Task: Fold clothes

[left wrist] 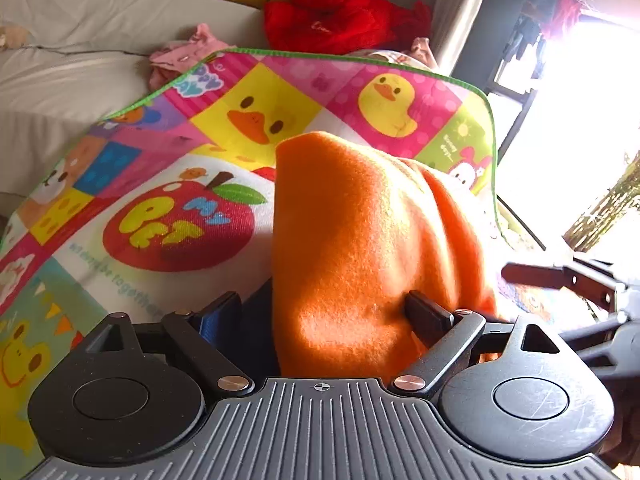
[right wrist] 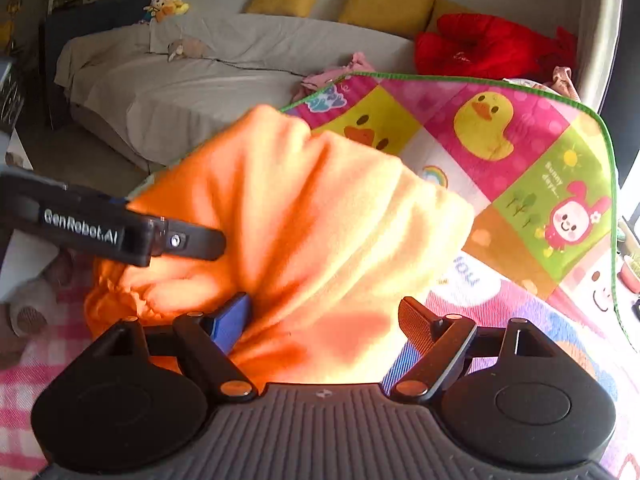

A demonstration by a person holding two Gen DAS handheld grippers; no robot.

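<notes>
- Orange fleece cloth fills the space right in front of the left wrist camera, bunched up between the two fingers of the left gripper.
- Both left fingers press into the fleece from either side, so the left gripper is clamped on the cloth.
- From the right wrist camera, the same orange cloth rises in a soft, folded mound, brightly sunlit on top.
- Right gripper: its blue-padded finger is against the fleece, while the other finger stands clear of it with the mat visible behind; the fingers are apart and not gripping.
- One finger of the left gripper, marked "GenRobot.AI", reaches in from the left edge of the right view and touches the fleece.
- Beneath the cloth lies a colourful play mat with a green edge, printed with yellow ducks, a red apple and cartoon animals.
- Beyond the mat is a bed with a pale sheet, yellow pillows along the wall, a red plush cushion and a small pink garment at the mat's far edge.
- Strong daylight comes through a window on the right of the left view.
</notes>
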